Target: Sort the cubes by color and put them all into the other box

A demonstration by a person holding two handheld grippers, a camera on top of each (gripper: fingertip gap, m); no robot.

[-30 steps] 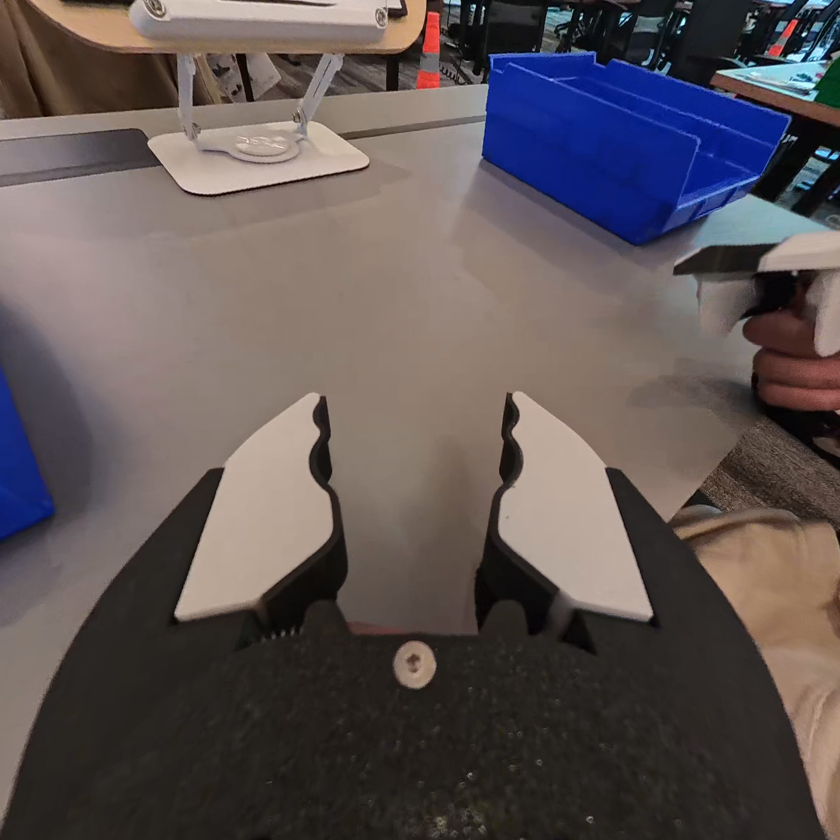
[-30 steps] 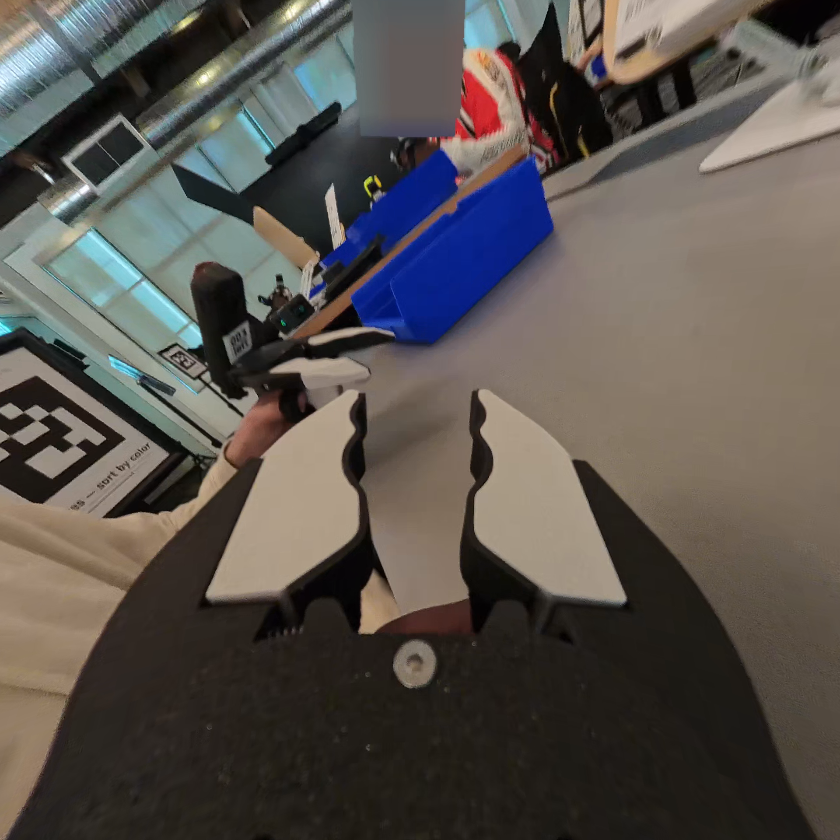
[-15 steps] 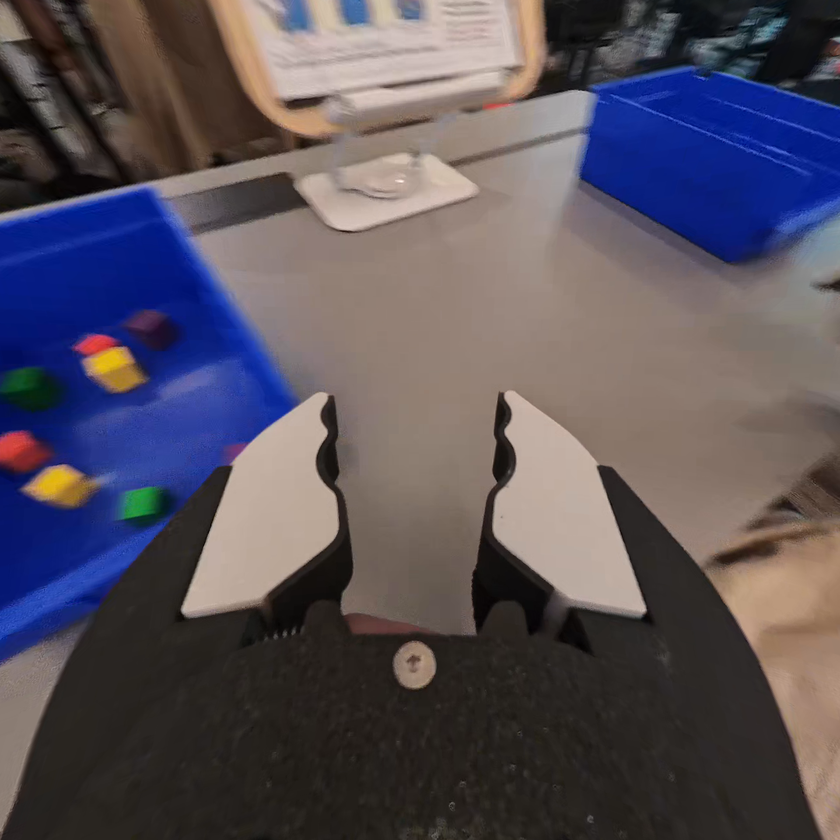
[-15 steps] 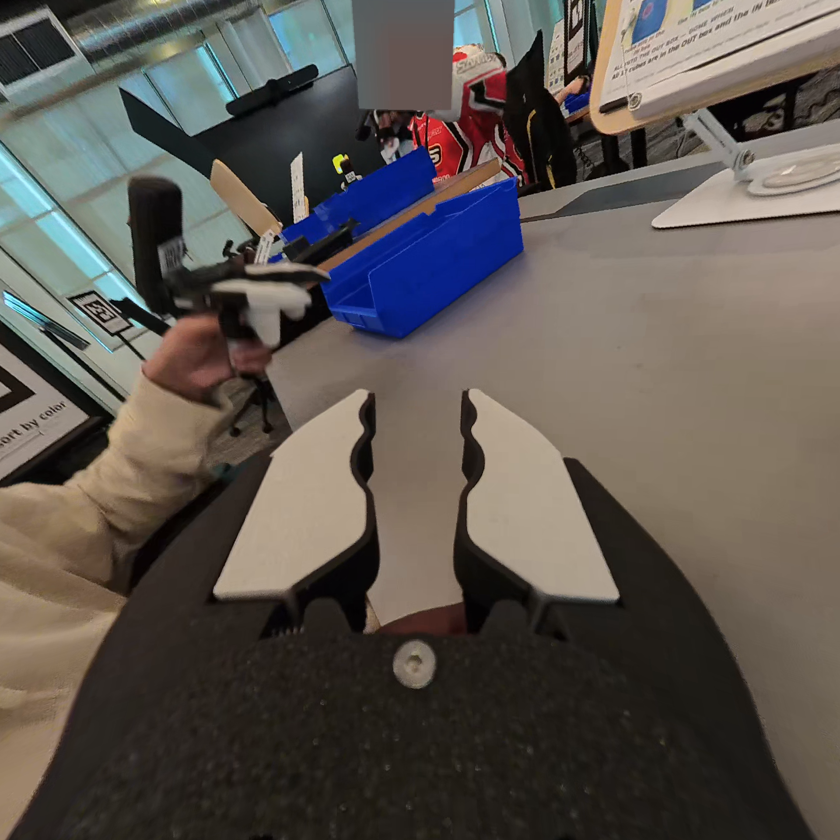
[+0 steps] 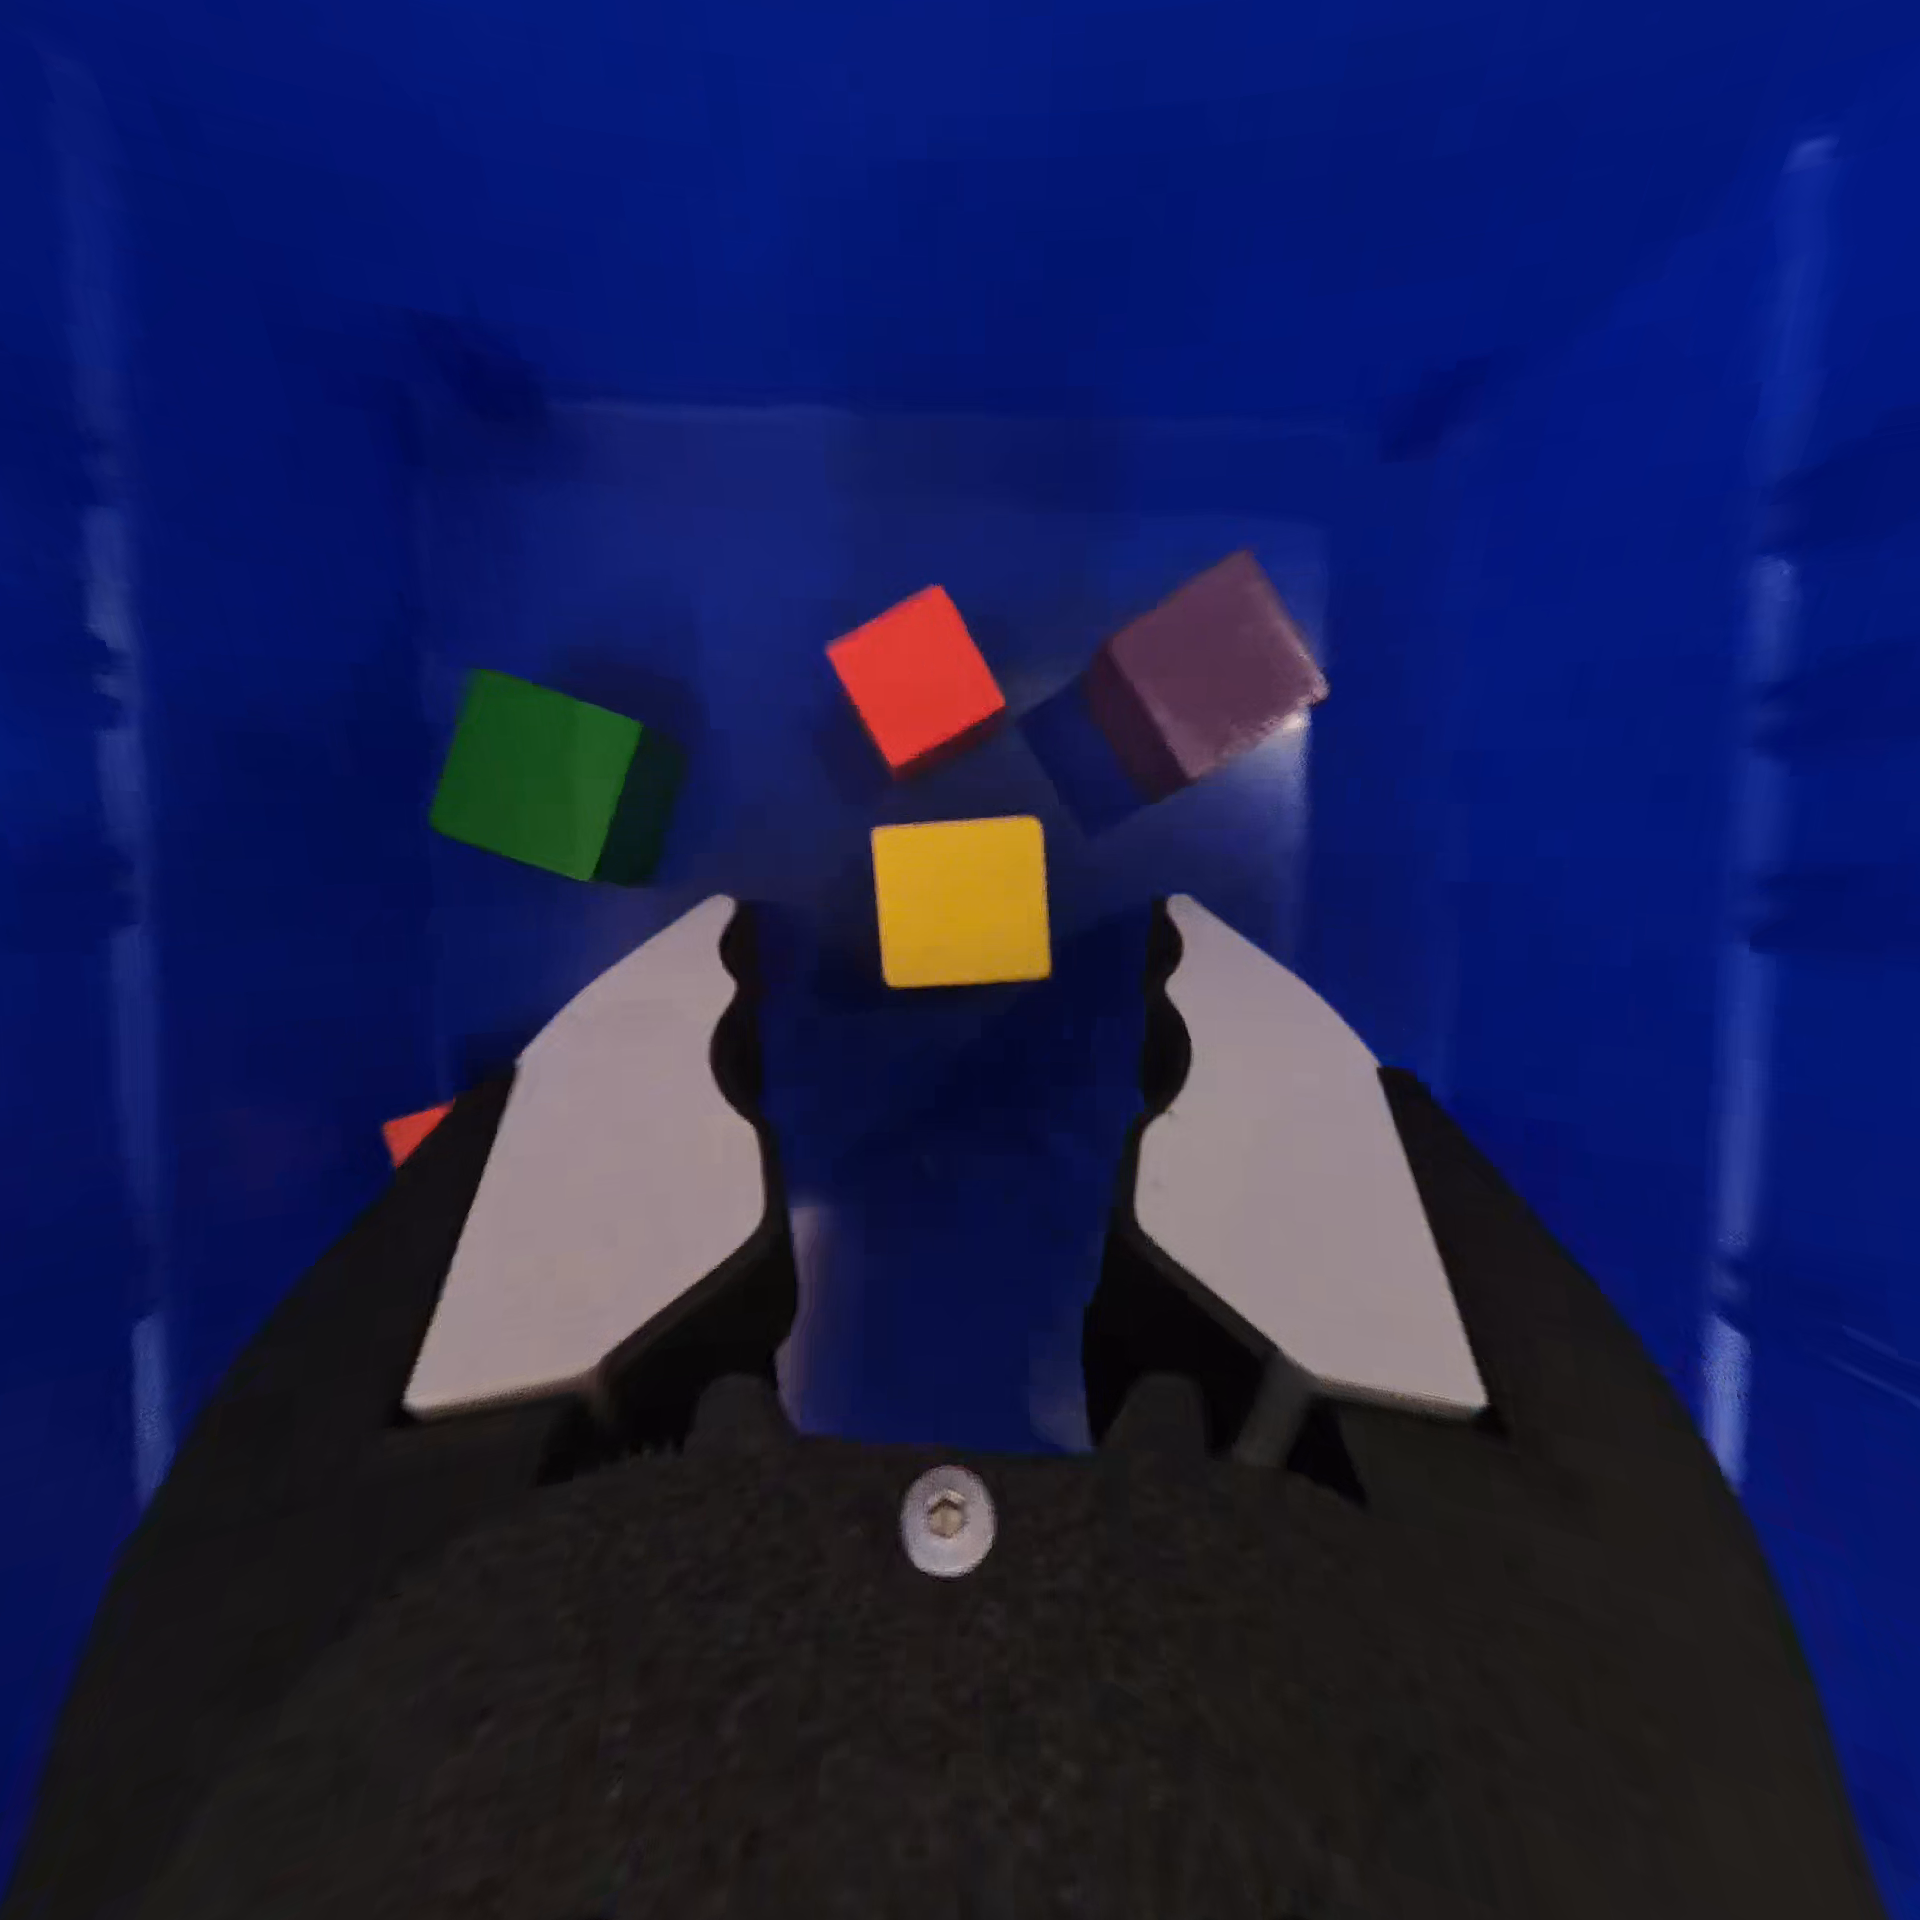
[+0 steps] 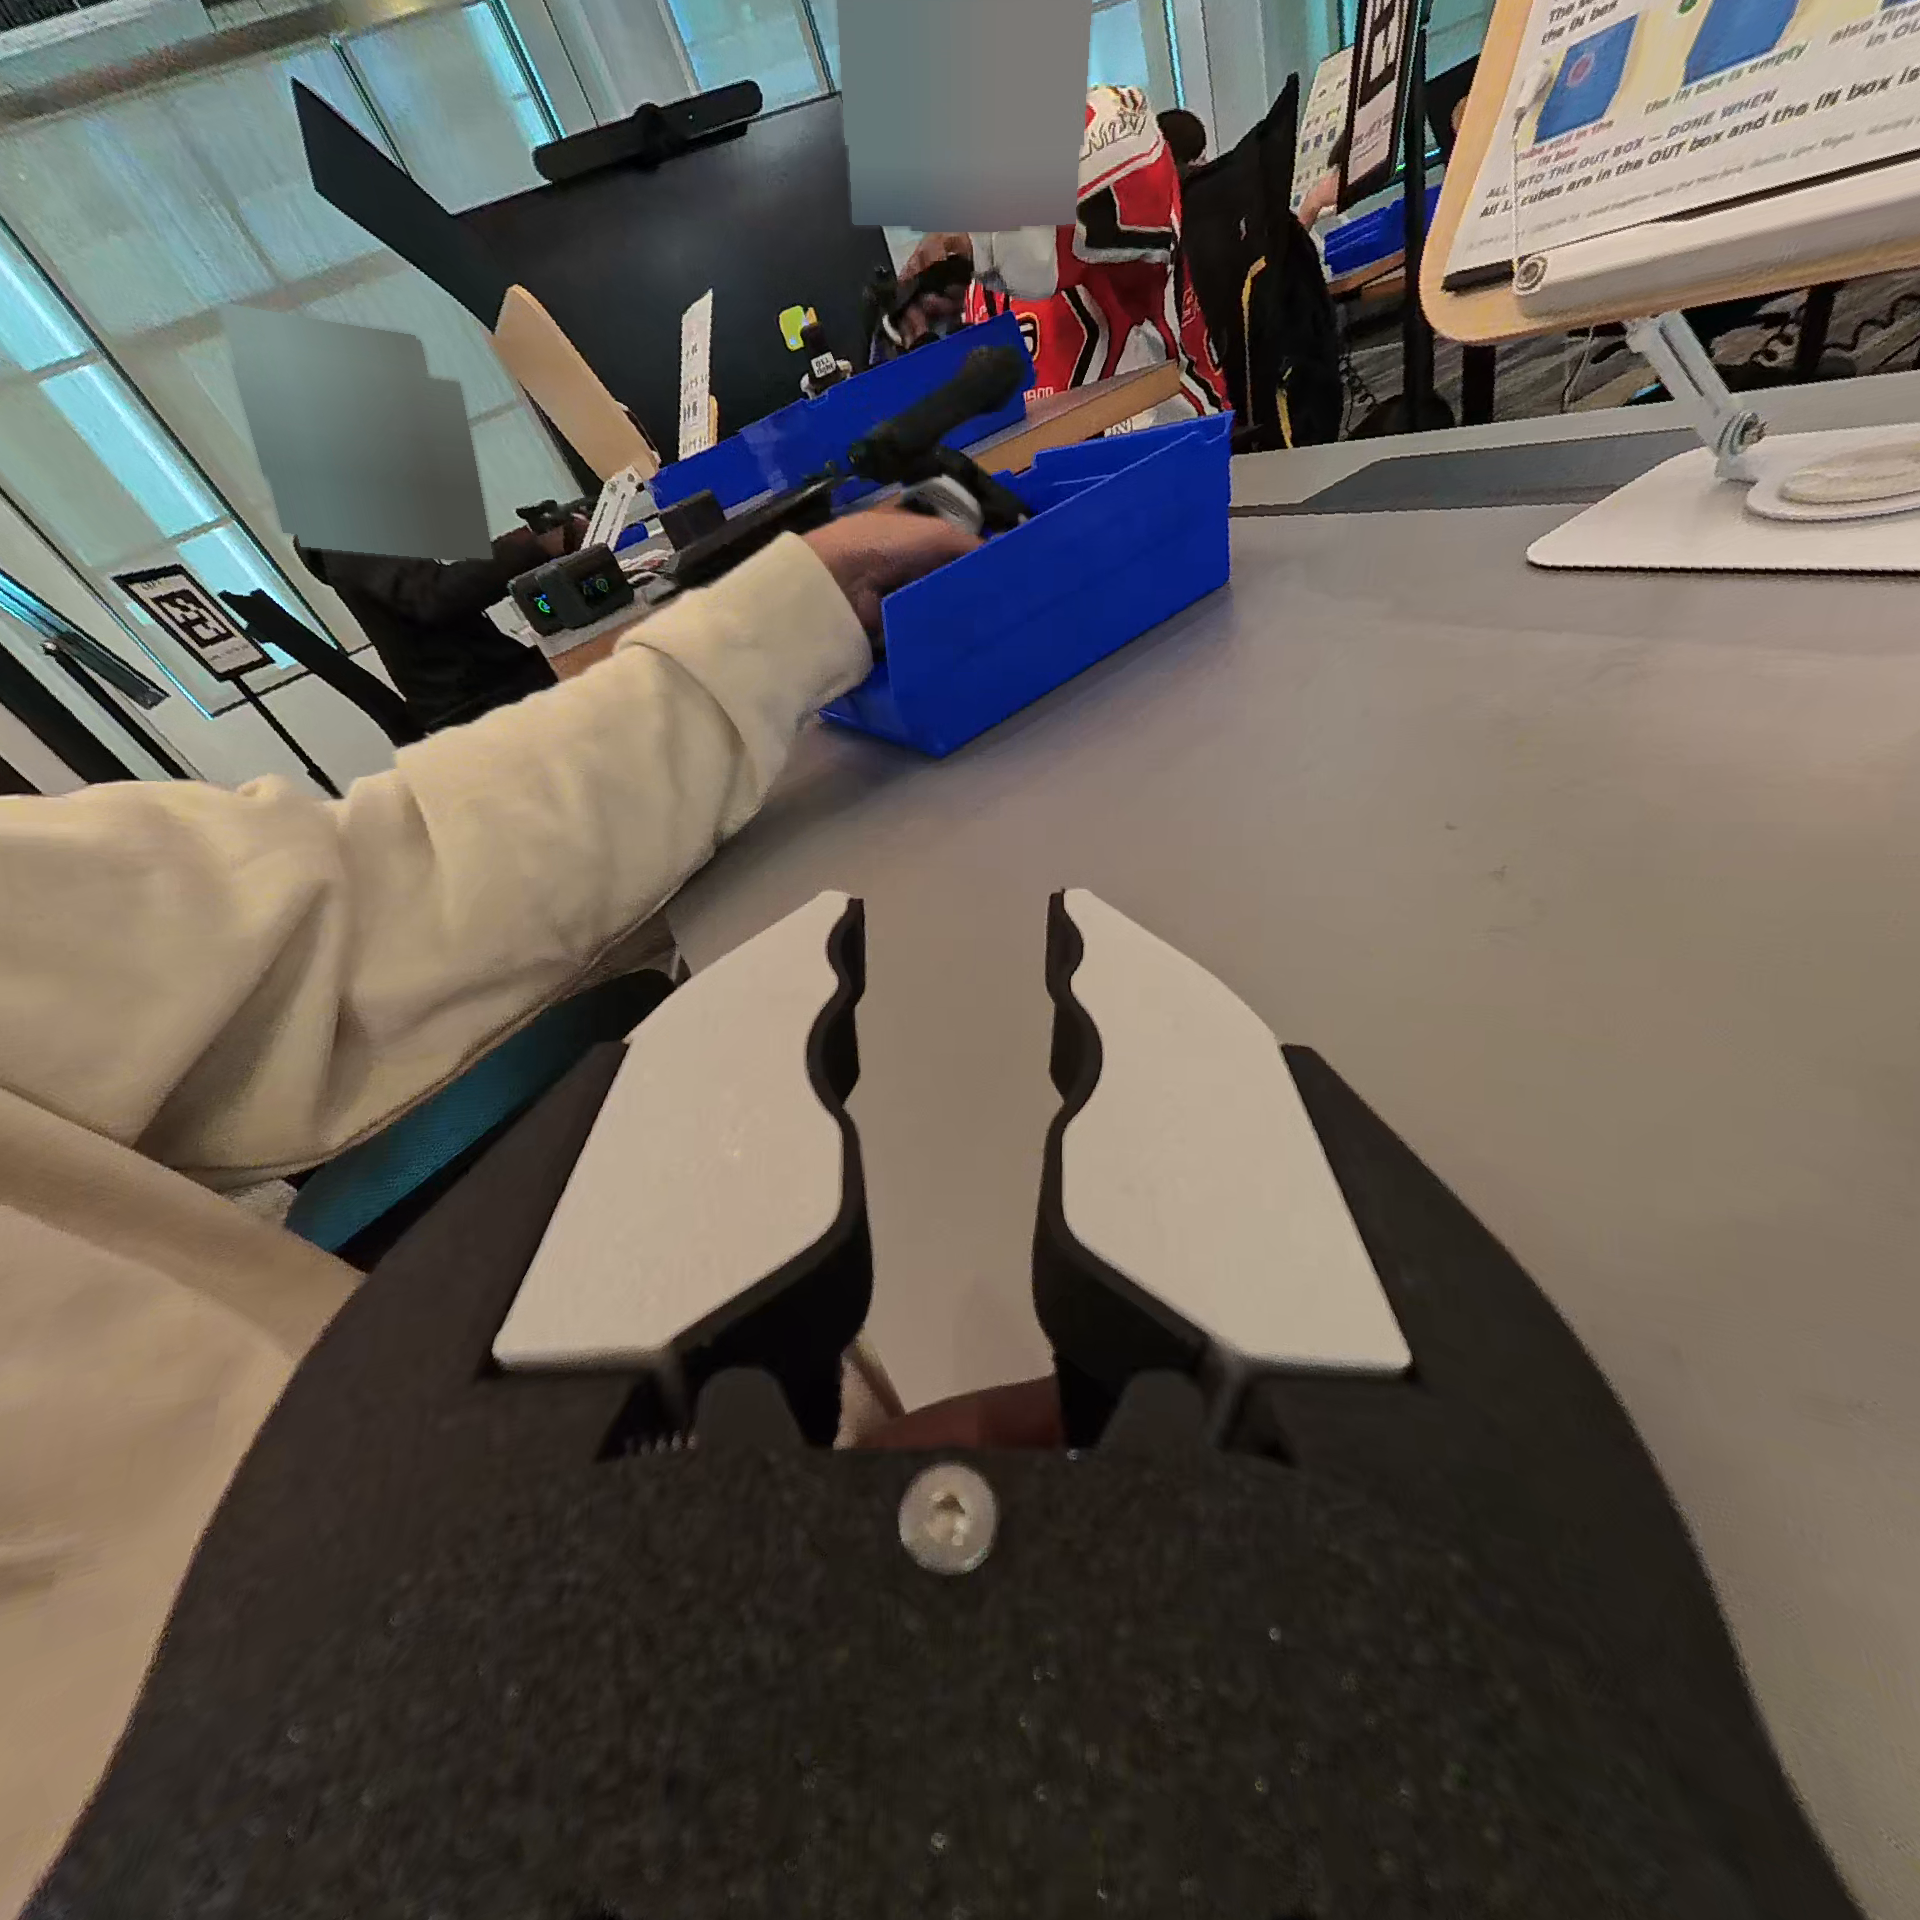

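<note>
left hand-held gripper (image 5: 951, 914), jaws apart, hovers over yellow cube (image 5: 961, 900); red cube (image 5: 914, 677) just ahead risks being nudged.

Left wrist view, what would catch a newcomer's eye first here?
The bright cubes on the floor of the deep blue box: a yellow cube just ahead of the open left gripper, a red cube beyond it, a green cube to the left and a purple cube to the right.
</note>
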